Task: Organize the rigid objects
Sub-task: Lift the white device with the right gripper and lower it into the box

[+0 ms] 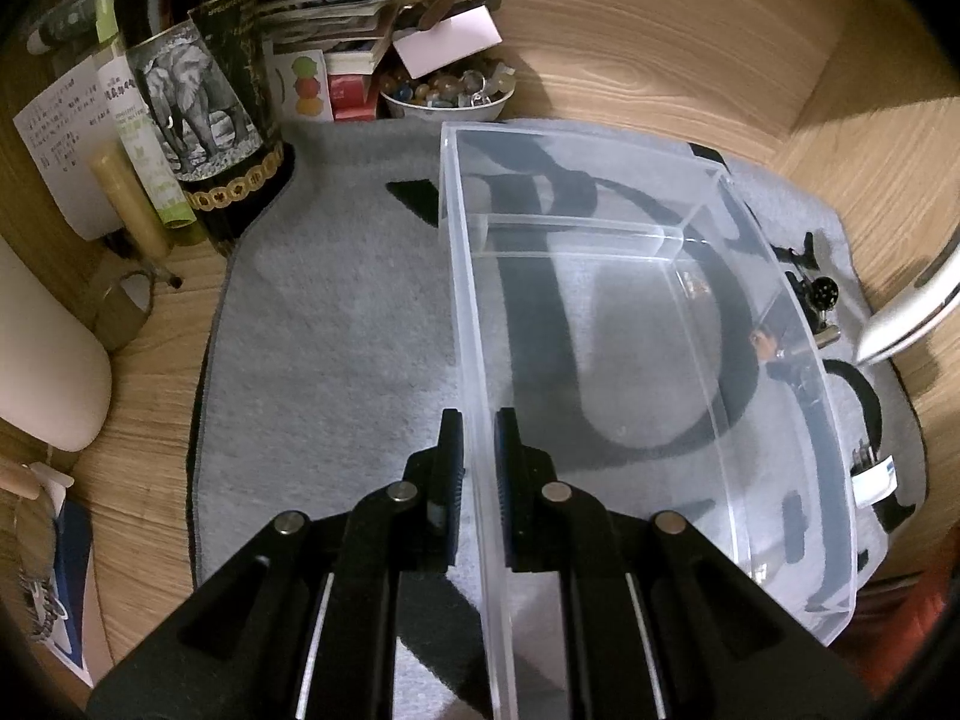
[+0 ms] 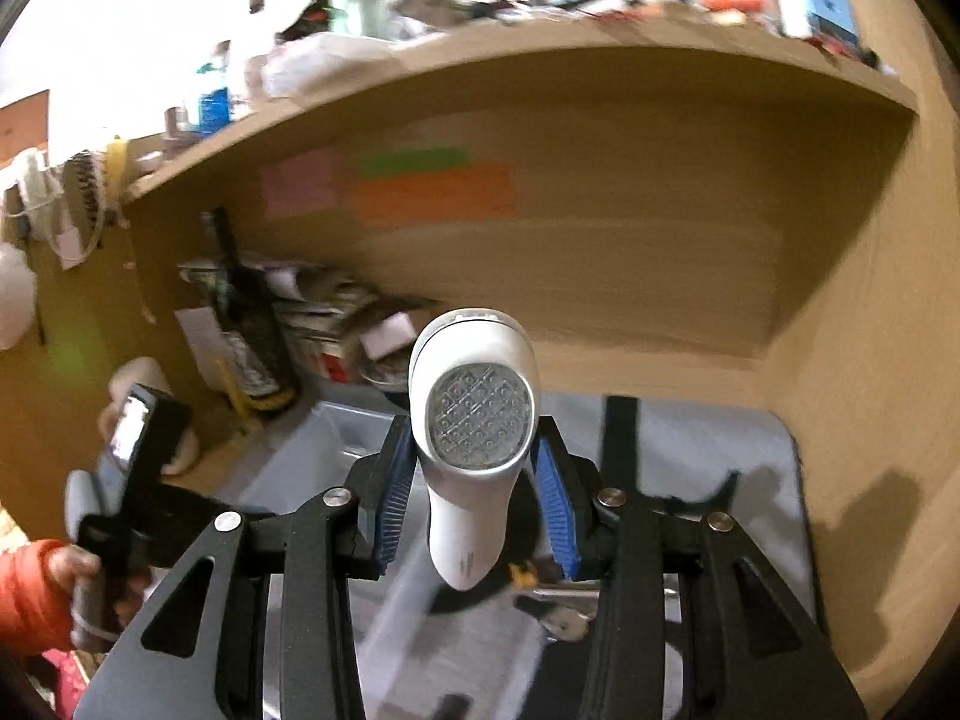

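The left tongs (image 1: 478, 468) straddle the near left wall of a clear plastic bin (image 1: 606, 324), one blue-padded finger outside and one inside, clenched on that thin wall. The bin sits on a grey mat (image 1: 336, 324) with bold black markings, which covers the wooden surface (image 1: 672, 54); a low clear divider crosses the bin's far part, and nothing solid shows on its floor apart from reflections. Just past the bin's right wall, small dark objects (image 1: 816, 294) lie on the mat, too distorted to name. In the right wrist view, the right tongs (image 2: 474, 483) are raised above the mat and clenched on a white handheld device (image 2: 474, 420), its narrow handle pinched between the blue pads, its round head with a silvery patterned face turned toward the camera and its tapered end pointing down. Below it, blurred, lie metal keys (image 2: 561, 618). At the left edge of that view a hand (image 2: 78, 570) in an orange sleeve holds the other black gripper. Farther back on the left stand a dark bottle (image 1: 198, 90) with an elephant label, a white bowl (image 1: 447, 97) of glassy beads, and stacked papers and books (image 1: 336, 18) against the wooden back wall.
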Demonstrator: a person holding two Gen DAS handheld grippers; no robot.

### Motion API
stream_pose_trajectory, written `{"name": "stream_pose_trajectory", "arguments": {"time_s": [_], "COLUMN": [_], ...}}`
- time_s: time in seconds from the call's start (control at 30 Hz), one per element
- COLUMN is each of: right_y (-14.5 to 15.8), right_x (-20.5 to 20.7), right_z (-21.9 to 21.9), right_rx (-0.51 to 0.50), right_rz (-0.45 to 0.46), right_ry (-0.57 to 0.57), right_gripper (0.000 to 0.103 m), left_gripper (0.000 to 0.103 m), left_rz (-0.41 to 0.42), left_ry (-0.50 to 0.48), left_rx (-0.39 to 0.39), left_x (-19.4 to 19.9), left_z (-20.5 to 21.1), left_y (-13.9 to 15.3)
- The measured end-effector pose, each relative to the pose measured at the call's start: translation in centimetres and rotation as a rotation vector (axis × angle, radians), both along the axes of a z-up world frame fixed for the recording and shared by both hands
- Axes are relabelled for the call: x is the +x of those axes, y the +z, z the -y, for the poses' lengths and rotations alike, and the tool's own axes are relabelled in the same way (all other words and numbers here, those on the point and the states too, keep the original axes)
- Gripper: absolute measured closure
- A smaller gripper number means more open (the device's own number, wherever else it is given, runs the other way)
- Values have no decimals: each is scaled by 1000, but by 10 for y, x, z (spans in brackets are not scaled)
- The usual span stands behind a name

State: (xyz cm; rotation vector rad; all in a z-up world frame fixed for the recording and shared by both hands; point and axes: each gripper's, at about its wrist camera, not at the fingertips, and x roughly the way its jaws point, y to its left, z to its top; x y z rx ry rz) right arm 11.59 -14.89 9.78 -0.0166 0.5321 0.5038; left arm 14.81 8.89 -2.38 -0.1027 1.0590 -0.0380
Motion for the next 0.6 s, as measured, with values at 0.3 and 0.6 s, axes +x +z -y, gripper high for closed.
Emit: {"name": "stream_pose_trajectory", "arguments": {"time_s": [0.3,0.6], "right_y": [-23,-59], "right_x": [-2,29], "right_z": [-49,-78], "right_rx": [-27,-79], "right_rz": [-80,-231], "right_ry": [157,215], "right_gripper": [67,67], "left_gripper": [93,93], "left_rz": [5,11], "left_ry": [-1,0], "left_rx": [-1,-12], "left_x": [-3,-5], "left_z": [1,-1], "left_y": [-3,-3]}}
